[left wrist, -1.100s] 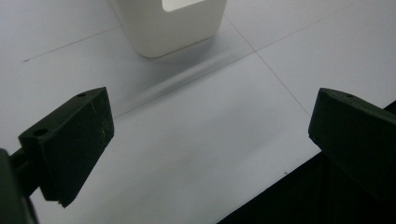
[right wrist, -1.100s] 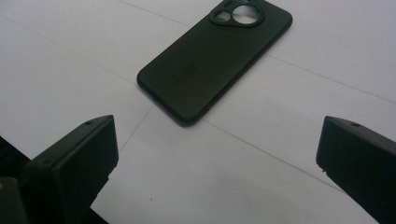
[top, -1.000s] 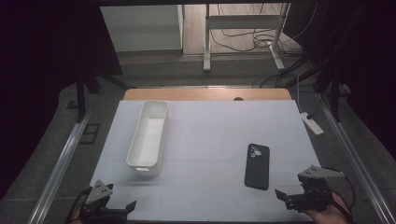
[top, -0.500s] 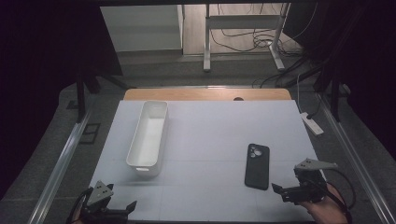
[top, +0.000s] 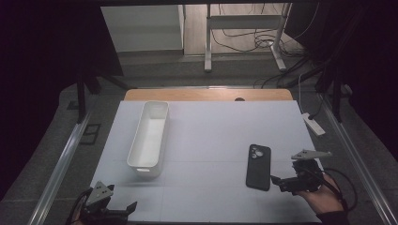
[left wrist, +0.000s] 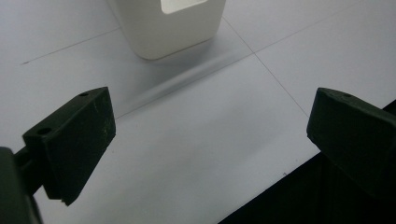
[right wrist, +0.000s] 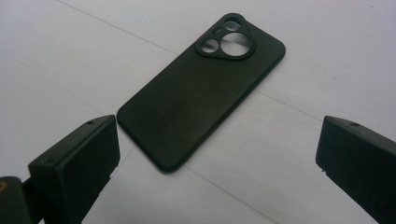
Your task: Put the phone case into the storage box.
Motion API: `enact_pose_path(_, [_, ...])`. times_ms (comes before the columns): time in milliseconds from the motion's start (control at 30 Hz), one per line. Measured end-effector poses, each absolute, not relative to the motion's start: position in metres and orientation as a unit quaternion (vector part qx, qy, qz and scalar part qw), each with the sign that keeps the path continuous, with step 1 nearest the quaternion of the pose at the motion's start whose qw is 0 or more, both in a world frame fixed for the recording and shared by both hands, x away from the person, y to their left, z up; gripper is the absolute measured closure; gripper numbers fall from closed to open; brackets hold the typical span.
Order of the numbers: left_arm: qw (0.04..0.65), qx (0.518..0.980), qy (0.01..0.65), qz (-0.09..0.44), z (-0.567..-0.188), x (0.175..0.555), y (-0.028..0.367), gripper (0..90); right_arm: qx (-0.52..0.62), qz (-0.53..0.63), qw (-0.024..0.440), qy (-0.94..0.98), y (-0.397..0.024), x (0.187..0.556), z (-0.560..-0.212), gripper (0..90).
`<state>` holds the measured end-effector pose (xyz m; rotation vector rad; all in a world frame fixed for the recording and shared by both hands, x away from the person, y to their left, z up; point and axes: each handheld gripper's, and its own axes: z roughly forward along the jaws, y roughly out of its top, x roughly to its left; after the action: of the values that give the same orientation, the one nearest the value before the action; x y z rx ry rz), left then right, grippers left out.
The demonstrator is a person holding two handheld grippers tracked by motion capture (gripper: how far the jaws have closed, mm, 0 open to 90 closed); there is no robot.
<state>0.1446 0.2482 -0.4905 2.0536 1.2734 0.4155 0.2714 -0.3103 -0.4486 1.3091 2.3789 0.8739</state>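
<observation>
Beside the phone case [right wrist: 201, 95], right tongs [right wrist: 217, 163] wide, seemingly empty.

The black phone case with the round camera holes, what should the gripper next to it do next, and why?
Probably ease the right gripper forward and down: its jaws are wide open, and the flat black phone case lies just ahead on the white table, untouched.

No text, label, brand, number or sign can be read anywhere in these views. The flat black rubbery phone case with round camera cut-outs [right wrist: 201, 100] shows a plain back, and the long white plastic bin [top: 149, 134] has bare walls. The white table surface [top: 211, 136] carries only thin seam lines.
</observation>
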Motion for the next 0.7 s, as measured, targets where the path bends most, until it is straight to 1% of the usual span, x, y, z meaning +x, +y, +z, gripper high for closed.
enact_pose_path(700, [0.334,0.792,0.485,0.157,-0.491,0.145,0.247,2.0,0.451,0.262,0.144,0.841,-0.300,0.311,-0.453,0.0])
